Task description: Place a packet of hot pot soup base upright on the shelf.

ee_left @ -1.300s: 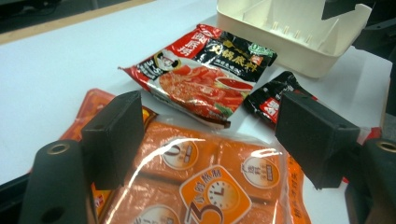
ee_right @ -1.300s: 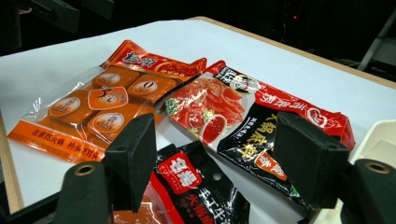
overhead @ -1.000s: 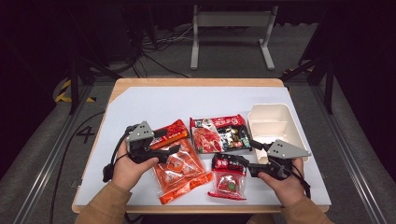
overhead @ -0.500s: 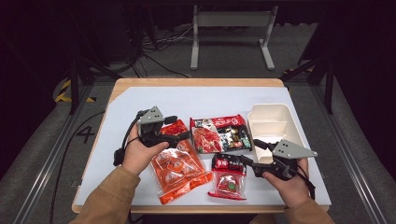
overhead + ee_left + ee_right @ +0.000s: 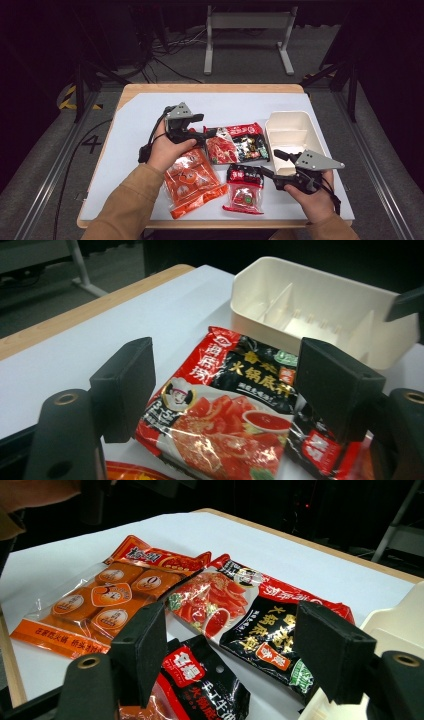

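We hold our left claw (image 5: 207, 136) spread over the red-black packet (image 5: 225, 405), lengthwise ahead, its near end hidden.

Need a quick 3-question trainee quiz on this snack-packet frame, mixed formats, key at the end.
1. True or false: the left gripper has its fingers clamped on the red-and-black hotpot packet.
2. Multiple choice: where does the cream divided tray sit?
A. left of the orange packet
B. right of the red-and-black hotpot packet
C. on top of the small red-and-black packet
3. Fill in: the packet lying nearest the right gripper is the ____ one.

Key
1. False. In the left gripper view the fingers stand apart, with the packet lying beyond them on the white table cover.
2. B.
3. The small red-and-black packet, beside the orange packet.
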The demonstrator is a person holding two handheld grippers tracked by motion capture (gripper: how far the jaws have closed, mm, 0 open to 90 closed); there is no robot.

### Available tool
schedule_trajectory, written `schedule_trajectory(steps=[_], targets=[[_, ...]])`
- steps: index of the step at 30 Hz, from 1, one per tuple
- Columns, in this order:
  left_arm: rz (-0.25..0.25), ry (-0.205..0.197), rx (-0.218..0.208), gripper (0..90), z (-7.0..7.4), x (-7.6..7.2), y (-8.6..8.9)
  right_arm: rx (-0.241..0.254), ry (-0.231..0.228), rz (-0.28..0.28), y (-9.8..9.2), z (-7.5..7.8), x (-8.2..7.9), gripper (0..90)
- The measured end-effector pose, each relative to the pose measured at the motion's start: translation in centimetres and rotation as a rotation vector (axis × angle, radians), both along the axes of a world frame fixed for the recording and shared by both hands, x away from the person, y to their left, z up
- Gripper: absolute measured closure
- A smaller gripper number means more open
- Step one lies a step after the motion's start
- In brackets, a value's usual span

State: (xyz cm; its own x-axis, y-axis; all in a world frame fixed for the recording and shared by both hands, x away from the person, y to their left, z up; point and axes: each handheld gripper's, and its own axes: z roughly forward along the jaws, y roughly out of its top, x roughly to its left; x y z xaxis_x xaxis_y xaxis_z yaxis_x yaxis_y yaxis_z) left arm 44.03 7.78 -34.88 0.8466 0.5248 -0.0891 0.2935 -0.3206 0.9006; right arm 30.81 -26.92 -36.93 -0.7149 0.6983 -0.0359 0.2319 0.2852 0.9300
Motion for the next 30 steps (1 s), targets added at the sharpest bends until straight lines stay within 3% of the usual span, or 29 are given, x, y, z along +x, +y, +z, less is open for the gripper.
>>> schedule_trajectory(steps=[4,6,9,12,15,17,24,30], targets=[[-0.013,0.015,0.01,26.0,-0.1,1.4,-1.5,0.003,-0.004,-0.004,-0.3,0.2,-0.2,30.0],[-0.023,0.028,0.02,32.2,-0.1,1.7,-1.8,0.002,-0.004,-0.006,-0.5,0.2,-0.4,29.8],[-0.047,0.029,0.051,32.2,-0.3,2.6,-2.9,0.005,-0.007,-0.012,-0.8,0.4,-0.7,29.9],[-0.059,0.048,0.034,31.7,-0.4,3.4,-3.6,0.01,-0.012,-0.021,-1.0,0.5,-1.0,29.9],[-0.057,0.033,0.036,30.8,-0.7,3.9,-3.9,0.009,-0.013,-0.024,-1.1,0.6,-1.3,29.8],[-0.068,0.006,0.014,29.7,-1.3,4.5,-4.1,0.004,-0.013,-0.026,-1.1,0.5,-1.5,29.7],[-0.03,0.082,0.076,35.5,-3.3,6.9,-4.2,-0.007,-0.006,-0.029,-1.2,0.3,-1.7,29.5],[-0.041,0.124,0.12,40.7,-5.2,8.2,-4.6,-0.007,-0.002,-0.034,-1.3,0.2,-2.0,29.5]])
